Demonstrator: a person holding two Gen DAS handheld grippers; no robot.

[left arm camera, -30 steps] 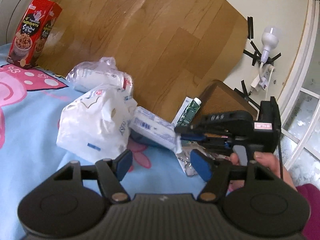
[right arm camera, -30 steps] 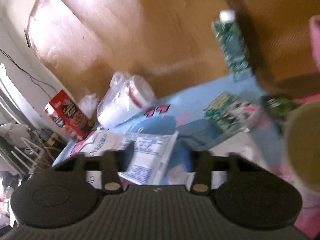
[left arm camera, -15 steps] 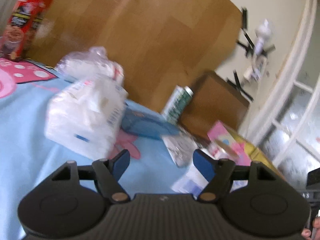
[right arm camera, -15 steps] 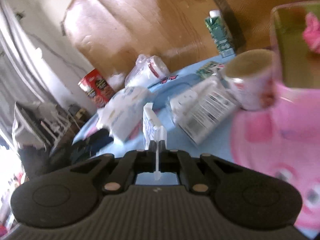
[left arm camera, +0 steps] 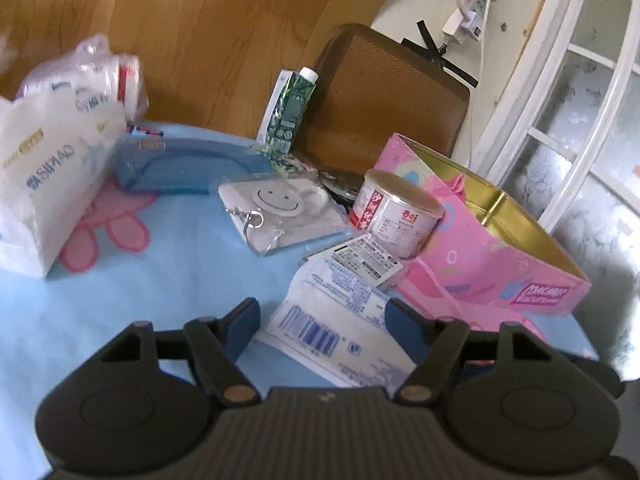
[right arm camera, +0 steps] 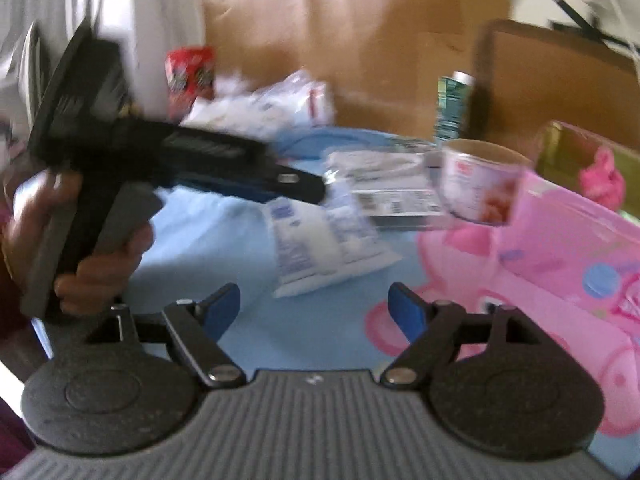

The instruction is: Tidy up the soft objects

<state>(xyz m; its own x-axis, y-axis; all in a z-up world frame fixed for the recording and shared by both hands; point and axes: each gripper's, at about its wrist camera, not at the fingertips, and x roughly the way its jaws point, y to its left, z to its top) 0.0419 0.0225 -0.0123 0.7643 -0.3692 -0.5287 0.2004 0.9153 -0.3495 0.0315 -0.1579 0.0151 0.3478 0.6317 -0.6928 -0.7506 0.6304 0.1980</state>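
Note:
A flat white packet with blue print and a barcode [left arm camera: 332,320] lies on the blue bedsheet, between the open fingers of my left gripper [left arm camera: 322,320]. The same packet [right arm camera: 324,248] lies ahead of my right gripper [right arm camera: 316,308], which is open and empty. My left gripper also shows in the right wrist view [right arm camera: 312,188], held by a hand and pointing at the packet. A large white tissue pack [left arm camera: 48,176] stands at the left, with a bagged soft bundle [left arm camera: 100,76] behind it. A smiley-face pouch [left arm camera: 280,208] lies in the middle.
A pink box with a gold inside [left arm camera: 500,248] sits at the right, a white can [left arm camera: 396,212] beside it. A green carton [left arm camera: 292,112] and a brown tray [left arm camera: 384,100] lean on the wooden board. A blue tray [left arm camera: 188,168] lies behind. A red box [right arm camera: 190,76] stands far back.
My right gripper was shut on the white packet half a second ago and has opened and pulled back; the packet now lies on the sheet. My left gripper has swung right and stands over it.

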